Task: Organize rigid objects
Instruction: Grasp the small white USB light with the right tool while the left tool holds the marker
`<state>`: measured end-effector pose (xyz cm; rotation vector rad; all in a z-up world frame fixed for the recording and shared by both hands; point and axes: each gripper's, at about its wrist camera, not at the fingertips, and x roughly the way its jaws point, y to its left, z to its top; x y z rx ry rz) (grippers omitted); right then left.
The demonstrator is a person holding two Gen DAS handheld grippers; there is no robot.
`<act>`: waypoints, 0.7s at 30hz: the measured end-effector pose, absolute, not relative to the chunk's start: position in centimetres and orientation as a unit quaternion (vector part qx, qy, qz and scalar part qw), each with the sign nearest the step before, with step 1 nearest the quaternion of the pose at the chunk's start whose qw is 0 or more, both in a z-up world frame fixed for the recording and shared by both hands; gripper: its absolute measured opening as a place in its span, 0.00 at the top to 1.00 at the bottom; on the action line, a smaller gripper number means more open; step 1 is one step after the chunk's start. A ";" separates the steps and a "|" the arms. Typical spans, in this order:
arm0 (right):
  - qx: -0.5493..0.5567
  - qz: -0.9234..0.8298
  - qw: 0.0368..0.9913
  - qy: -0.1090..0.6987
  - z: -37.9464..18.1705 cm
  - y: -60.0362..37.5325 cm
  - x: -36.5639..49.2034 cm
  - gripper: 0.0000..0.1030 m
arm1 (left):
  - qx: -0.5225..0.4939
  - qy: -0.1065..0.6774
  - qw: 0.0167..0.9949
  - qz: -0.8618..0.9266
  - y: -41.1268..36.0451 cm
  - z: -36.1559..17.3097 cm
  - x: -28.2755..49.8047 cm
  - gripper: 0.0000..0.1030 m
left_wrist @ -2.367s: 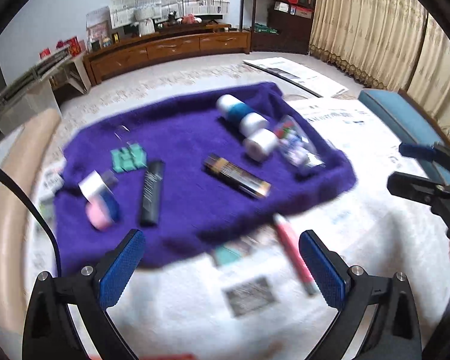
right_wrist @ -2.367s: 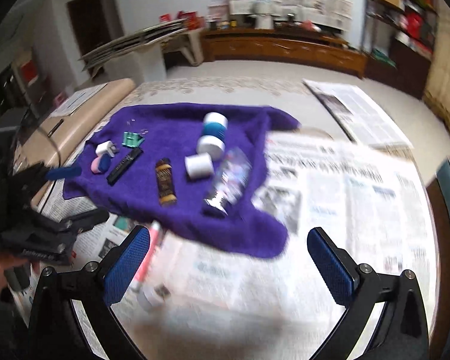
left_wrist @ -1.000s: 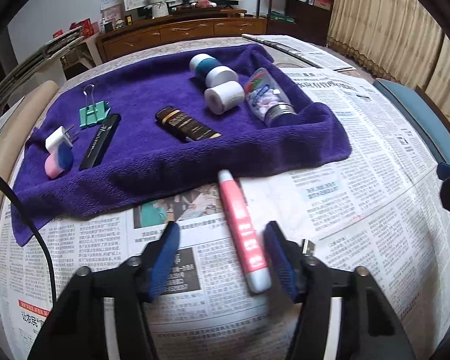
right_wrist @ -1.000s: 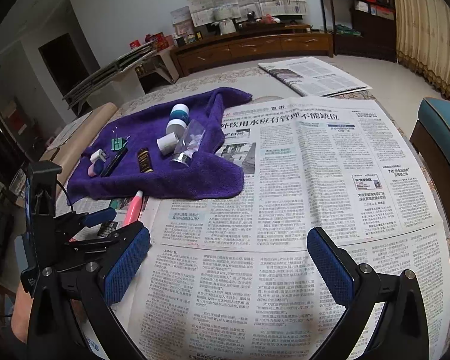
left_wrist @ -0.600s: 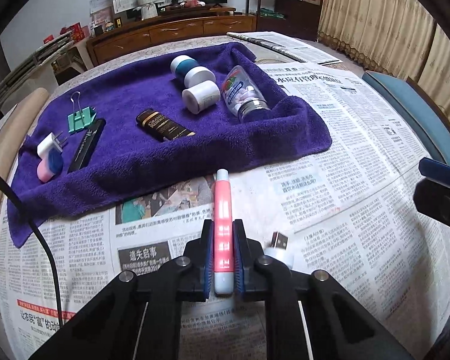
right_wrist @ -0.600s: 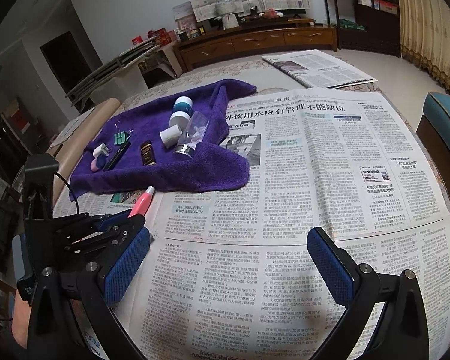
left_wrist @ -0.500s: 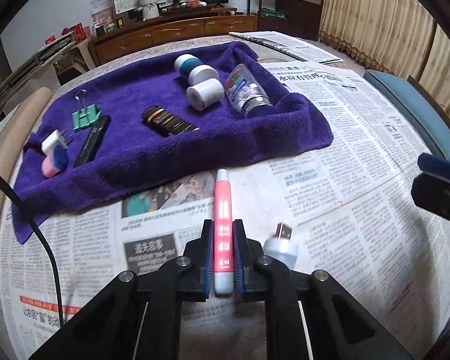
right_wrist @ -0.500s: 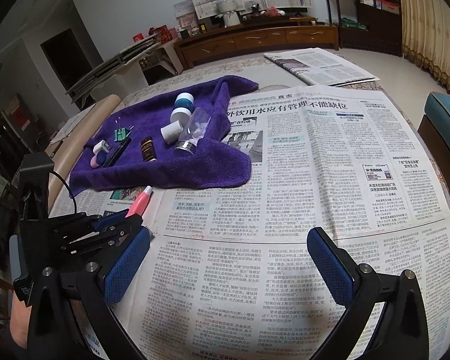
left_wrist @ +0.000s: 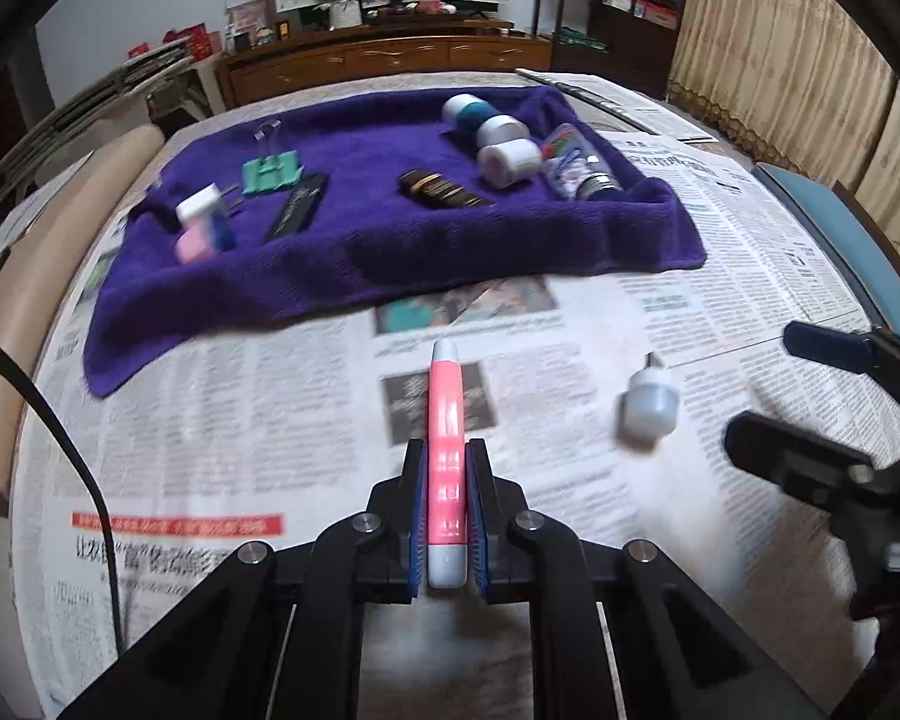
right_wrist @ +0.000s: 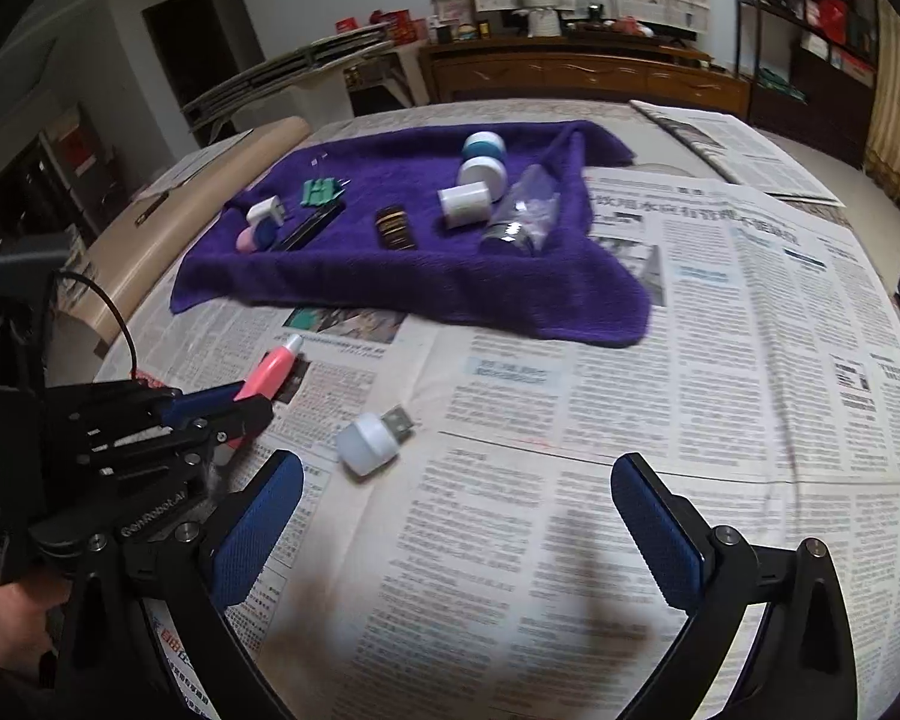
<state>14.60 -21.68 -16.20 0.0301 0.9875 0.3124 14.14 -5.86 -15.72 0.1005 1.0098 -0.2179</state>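
My left gripper is shut on a pink and white pen, held over the newspaper; it also shows in the right wrist view. A small white USB light lies on the newspaper to the pen's right, and in the right wrist view just ahead of my open, empty right gripper. A purple towel farther back holds green binder clips, a black pen, a brown tube, white jars, a clear bottle and a white plug.
Newspaper covers the table. A beige cushioned edge runs along the left. A blue chair stands at the right. A wooden cabinet and shelves are at the far wall.
My left gripper closed on the pink pen and has lifted and pulled it back from the towel. The right gripper moved in closer to the USB light.
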 end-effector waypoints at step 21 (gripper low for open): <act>-0.090 0.179 0.865 0.461 -19.1 -16.6 14.8 0.30 | 0.004 0.479 0.868 -0.131 -2.3 -16.2 13.6 0.88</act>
